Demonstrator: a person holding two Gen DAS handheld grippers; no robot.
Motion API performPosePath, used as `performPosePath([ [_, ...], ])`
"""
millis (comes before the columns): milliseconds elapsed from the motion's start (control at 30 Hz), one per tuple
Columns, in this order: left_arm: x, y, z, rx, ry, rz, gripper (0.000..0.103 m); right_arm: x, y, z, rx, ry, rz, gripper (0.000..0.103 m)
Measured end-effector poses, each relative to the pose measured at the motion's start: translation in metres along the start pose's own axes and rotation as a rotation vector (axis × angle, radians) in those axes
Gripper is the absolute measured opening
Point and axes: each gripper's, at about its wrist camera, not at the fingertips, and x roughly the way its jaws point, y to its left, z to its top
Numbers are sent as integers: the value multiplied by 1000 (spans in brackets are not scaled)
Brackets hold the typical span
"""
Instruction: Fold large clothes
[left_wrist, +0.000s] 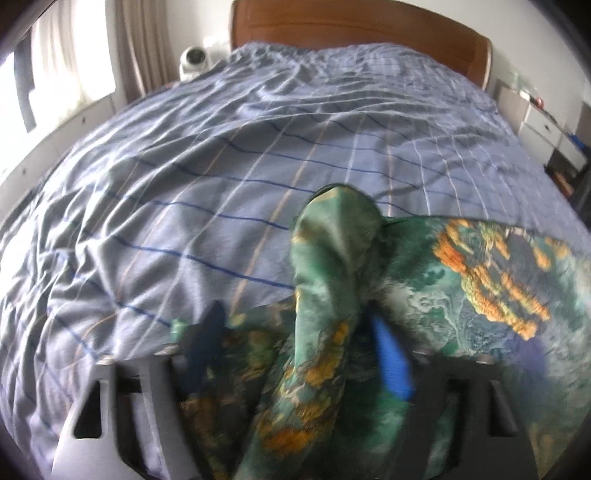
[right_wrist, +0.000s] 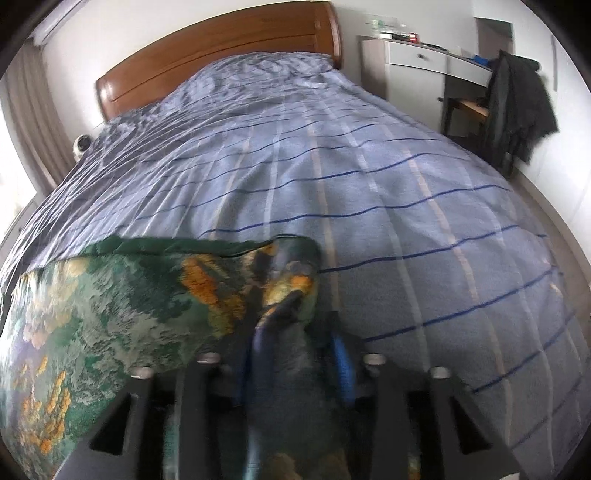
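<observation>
The left claw grips a bunched fold of the green garment, which rises between its fingers. The right claw grips another part of the garment the same way. The cloth hangs stretched between them over the bed near its foot edge, headboard far off.

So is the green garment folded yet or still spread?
Spread: the green garment stretches between the left gripper and right gripper.
</observation>
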Motion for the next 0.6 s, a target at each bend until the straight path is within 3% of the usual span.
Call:
performPosePath([
  [67, -13, 10, 2, -19, -4, -21, 90, -12, -8, 5, 34, -20, -42, 75],
  [167, -36, 20, -2, 5, -25, -6, 91, -38, -18, 14, 54, -67, -70, 76],
  [300, -77, 35, -22, 32, -108, 2, 98, -89, -8, 18, -51, -156, -97, 76],
  [433, -114, 37, -48, 93, -189, -4, 100, -139, 18, -11, -175, -172, 21, 76],
  [533, -129, 28, -67, 143, -182, -10, 100, -153, 31, -55, -216, -119, 121, 76],
  [600, -135, 11, -74, 182, -158, -26, 100, -145, 29, -80, -218, -62, 138, 76],
])
